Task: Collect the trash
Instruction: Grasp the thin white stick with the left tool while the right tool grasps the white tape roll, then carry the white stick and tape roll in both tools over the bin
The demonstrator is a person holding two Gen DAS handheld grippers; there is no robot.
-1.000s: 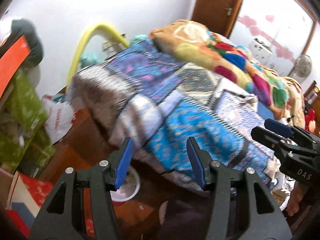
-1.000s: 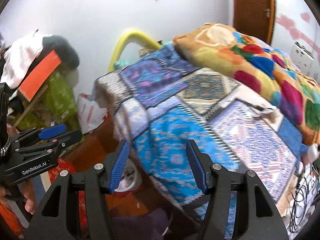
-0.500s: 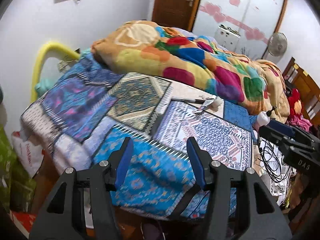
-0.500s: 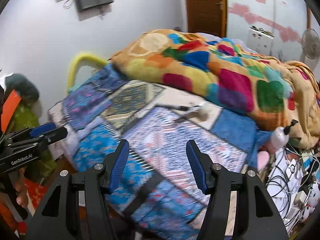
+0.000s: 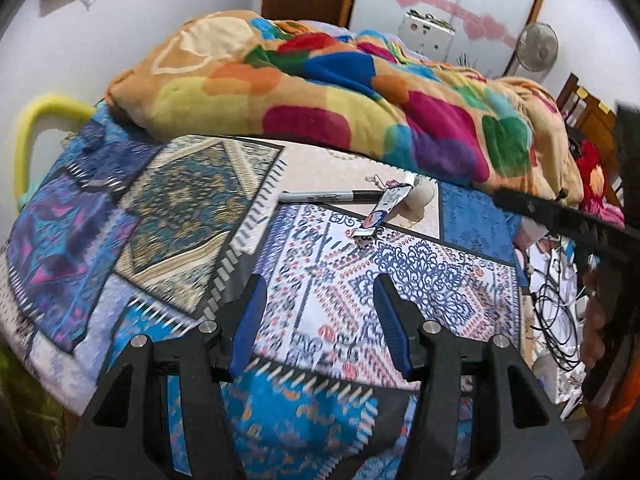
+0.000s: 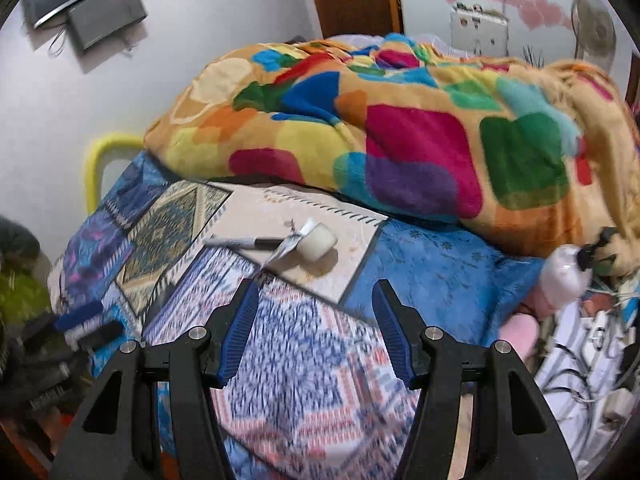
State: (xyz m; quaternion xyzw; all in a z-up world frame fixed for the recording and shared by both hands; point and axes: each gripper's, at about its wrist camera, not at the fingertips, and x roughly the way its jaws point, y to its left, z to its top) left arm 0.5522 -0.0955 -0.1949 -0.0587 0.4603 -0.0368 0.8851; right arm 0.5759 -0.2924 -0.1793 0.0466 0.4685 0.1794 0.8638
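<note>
On the patchwork bedspread [image 5: 344, 280] lie a flat printed wrapper [image 5: 382, 210], a black marker pen [image 5: 328, 197] and a small white cup on its side [image 5: 423, 196]. They also show in the right wrist view: wrapper [image 6: 294, 242], pen [image 6: 244, 243], cup [image 6: 317, 246]. My left gripper [image 5: 318, 322] is open and empty, above the near part of the bed, short of the wrapper. My right gripper [image 6: 314, 326] is open and empty, short of the cup. The right gripper's body [image 5: 560, 220] crosses the left view's right side.
A bright patchwork blanket [image 5: 340, 96] is heaped at the far side of the bed. A yellow tube frame [image 5: 28, 128] stands at the bed's left end. Cables and white power strips [image 6: 592, 344] lie right of the bed, with a white pump bottle [image 6: 566, 274].
Both grippers have swung up from the floor and bed's left corner to face the bed top. The wrapper, pen and cup have come into view and grown nearer. Jaws stayed open.
</note>
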